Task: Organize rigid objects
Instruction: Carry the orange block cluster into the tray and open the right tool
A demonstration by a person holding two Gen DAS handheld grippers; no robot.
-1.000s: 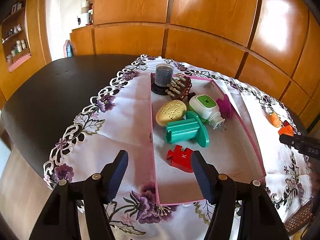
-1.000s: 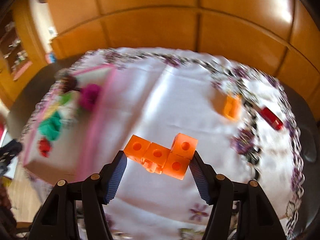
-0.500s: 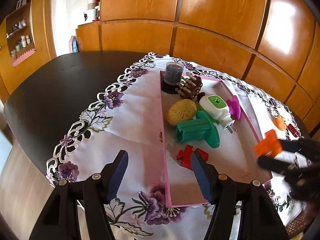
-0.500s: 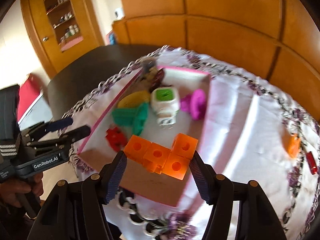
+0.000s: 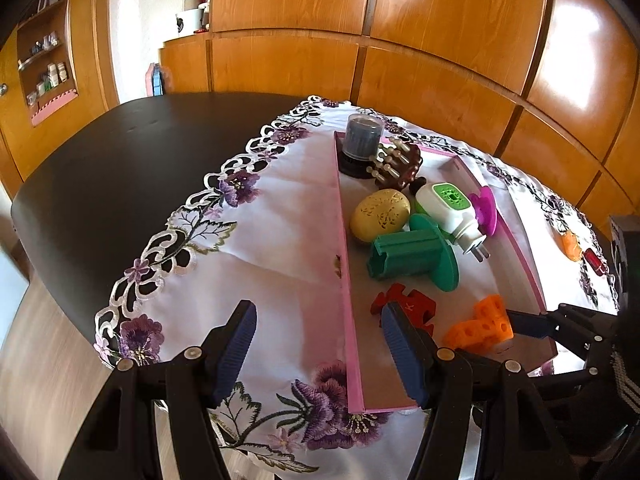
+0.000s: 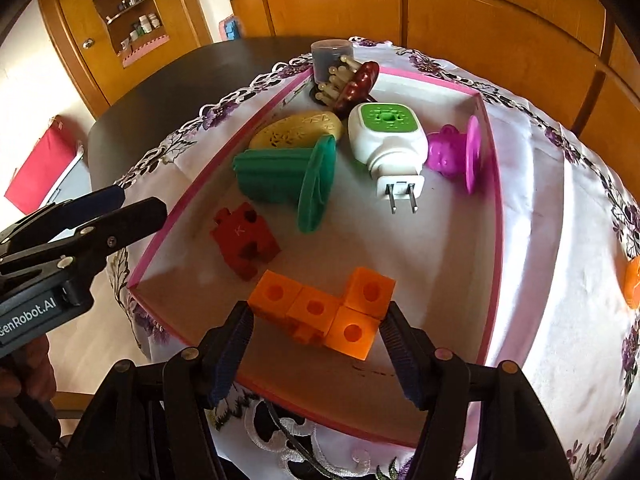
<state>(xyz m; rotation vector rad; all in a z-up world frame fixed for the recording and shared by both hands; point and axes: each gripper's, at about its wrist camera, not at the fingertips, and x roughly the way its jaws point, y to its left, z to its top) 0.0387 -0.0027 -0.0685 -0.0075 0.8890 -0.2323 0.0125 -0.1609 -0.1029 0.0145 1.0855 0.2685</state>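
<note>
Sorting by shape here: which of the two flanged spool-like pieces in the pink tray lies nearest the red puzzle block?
The green spool, lying on its side just beyond the red puzzle block. The magenta spool lies against the pink tray wall.

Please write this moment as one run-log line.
right gripper: shut on orange cube block | position: over pink tray | left gripper: open, idle
</note>
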